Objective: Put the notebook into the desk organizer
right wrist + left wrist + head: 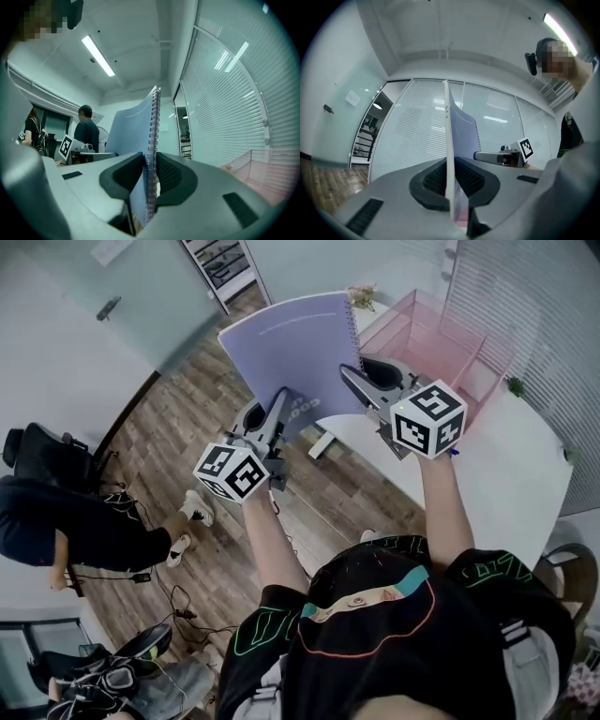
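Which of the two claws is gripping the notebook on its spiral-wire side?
The right claw; the left claw pinches the notebook by its plain edge.

From my head view, a wooden floor [187, 418] fills the middle, with a white table [506, 474] at about three o'clock and window blinds [553, 324] behind it at two. At nine o'clock a person in dark clothes [84, 526] sits with white shoes [195, 507] stretched out, just below a black office chair [42, 456]. Cables [173, 601] trail across the boards at seven o'clock. A shelf unit [220, 263] stands at twelve. In my right gripper view a ceiling light strip [98, 55] glows at eleven o'clock, and a standing person in a dark shirt [86, 131] shows at nine.
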Motion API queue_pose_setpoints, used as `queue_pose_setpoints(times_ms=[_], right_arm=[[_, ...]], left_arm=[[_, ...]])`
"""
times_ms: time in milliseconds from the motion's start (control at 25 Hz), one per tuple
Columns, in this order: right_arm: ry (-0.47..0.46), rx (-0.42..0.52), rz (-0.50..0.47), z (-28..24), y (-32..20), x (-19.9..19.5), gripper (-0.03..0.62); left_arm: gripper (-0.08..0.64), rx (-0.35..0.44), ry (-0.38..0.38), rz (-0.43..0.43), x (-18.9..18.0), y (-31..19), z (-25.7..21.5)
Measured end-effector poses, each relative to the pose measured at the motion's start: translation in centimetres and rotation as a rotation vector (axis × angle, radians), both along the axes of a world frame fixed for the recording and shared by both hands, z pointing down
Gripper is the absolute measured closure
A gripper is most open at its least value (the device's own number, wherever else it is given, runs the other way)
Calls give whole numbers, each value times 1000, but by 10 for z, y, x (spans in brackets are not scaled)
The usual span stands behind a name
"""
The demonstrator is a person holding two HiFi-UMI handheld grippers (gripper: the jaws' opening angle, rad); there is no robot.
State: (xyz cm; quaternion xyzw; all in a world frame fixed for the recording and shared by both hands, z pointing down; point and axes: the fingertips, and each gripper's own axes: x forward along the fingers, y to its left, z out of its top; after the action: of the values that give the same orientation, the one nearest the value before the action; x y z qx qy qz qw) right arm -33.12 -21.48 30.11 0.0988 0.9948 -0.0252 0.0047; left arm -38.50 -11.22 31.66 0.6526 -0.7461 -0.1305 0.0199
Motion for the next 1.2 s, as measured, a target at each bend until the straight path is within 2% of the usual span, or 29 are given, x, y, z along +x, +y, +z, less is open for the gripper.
queue_pose_setpoints(times_ms=[400,520,800,1200], right_arm=[[-55,21,156,-40,-41,34,503],[-59,26,222,-51,-69,46,503],[-30,28,360,-45,-114,73,503],[29,5,578,-21,-147,93,503]], left_arm=[[529,40,-59,153,16,-52,-39],[529,39,-66,219,22,-86,-51],[526,10,-58,356,37,-144,-46],[518,-95,-113,560,44,-200,-30]])
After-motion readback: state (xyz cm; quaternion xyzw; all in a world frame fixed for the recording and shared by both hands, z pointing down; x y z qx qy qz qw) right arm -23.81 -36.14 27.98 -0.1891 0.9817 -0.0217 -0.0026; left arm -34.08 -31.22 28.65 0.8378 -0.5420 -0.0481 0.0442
